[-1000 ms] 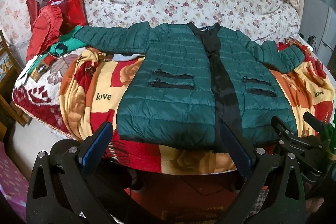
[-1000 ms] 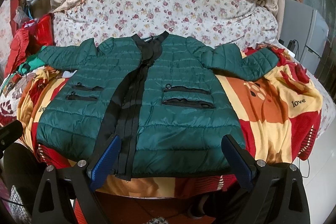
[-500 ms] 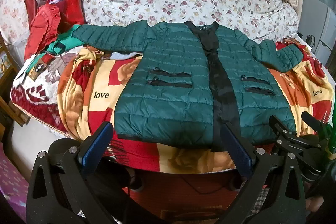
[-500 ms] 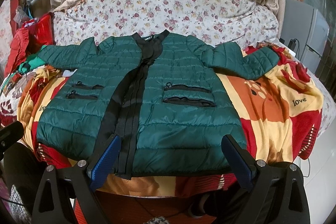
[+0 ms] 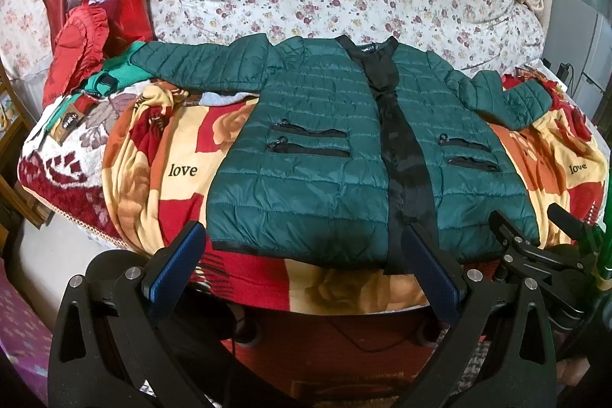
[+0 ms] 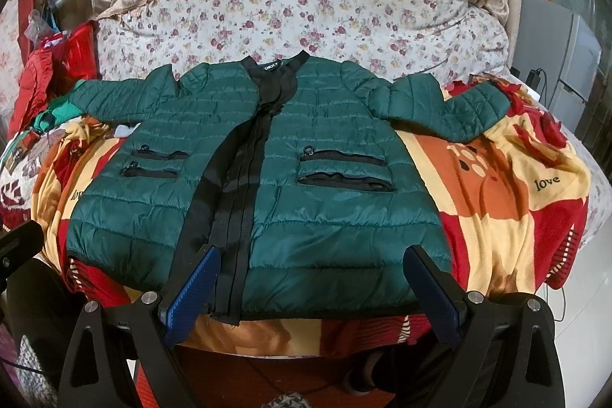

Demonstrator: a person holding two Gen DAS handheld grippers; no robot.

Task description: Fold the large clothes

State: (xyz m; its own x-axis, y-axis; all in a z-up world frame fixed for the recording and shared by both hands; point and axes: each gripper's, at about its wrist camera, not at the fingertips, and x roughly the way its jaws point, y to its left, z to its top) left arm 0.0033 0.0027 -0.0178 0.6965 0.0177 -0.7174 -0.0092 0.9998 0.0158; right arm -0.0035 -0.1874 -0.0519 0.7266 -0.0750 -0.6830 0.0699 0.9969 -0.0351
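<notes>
Both grippers sit at the bottom of their frames, spread wide and holding nothing. The left gripper (image 5: 302,268) hangs just short of the hem, framing the picture-left front panel; the right gripper (image 6: 311,283) frames the panel on the picture-right side of the zip. Neither looks to be touching fabric yet.

Just past them is the green puffer jacket (image 5: 306,155), spread flat and face up across the centre of the frame on a red-and-yellow "love" blanket (image 5: 168,174) that hangs over the near edge. The black zipper placket (image 6: 237,217) runs from hem to collar, with zipped pockets (image 6: 340,171) on either side. Both sleeves (image 5: 195,67) stick out toward the frame edges, the picture-right one bent.

Behind that, a floral bedspread (image 6: 306,2) fills the upper middle, and a red garment pile (image 5: 80,44) is at the upper left.

So it looks like folding hasn't started; this is the reach-in stage. Likely next: each gripper drops onto a hem corner or sleeve and pinches. Puffer nylon is slick and springy, so a deep bite would help.
</notes>
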